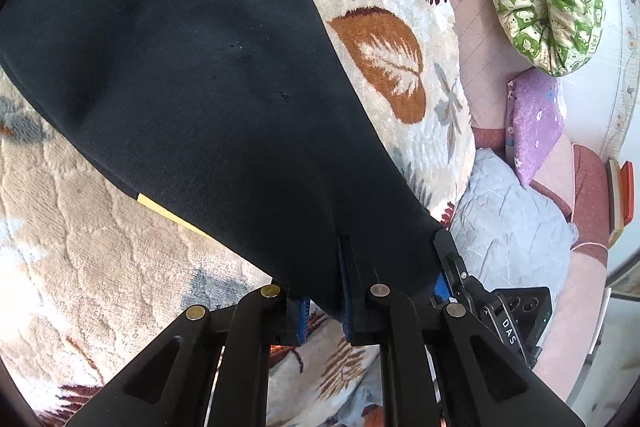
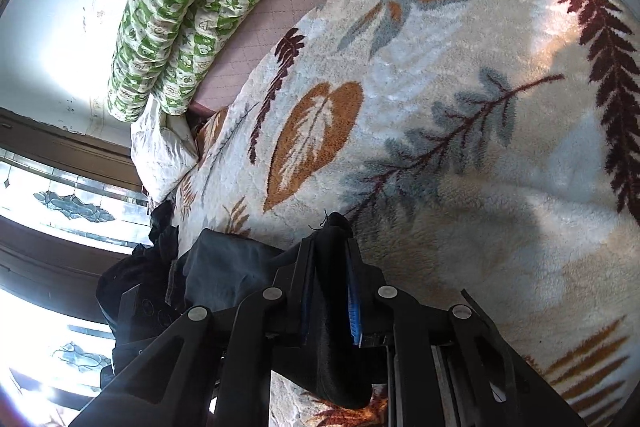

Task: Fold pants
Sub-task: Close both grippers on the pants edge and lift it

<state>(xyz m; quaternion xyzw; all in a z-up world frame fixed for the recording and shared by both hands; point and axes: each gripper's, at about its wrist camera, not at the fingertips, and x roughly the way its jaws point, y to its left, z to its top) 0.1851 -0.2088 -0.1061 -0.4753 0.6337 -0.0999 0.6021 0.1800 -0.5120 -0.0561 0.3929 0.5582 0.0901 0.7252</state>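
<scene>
Your left tool (image 1: 324,311) is clamped on a gathered edge of the black pants (image 1: 180,59), the cloth pinched between its blue-lined fingers (image 1: 347,291). From there the fabric fans up toward 11 o'clock, lifted and stretched taut over the leaf-patterned blanket (image 1: 384,39) on the bed. A thin yellow strip (image 1: 160,207) shows along the lower hem at 9 o'clock, though what it is cannot be made out.

Your right tool (image 2: 332,291) grips another bunch of the same pants (image 2: 332,347), a dark fold wedged between its fingers (image 2: 354,311) and poking out past the tips at 12 o'clock. More dark cloth (image 2: 224,267) hangs at 10 o'clock beside it. Beyond, the blanket (image 2: 460,107) spreads across the view, with a green patterned quilt (image 2: 188,7) rolled up at 11 o'clock near the wall.
</scene>
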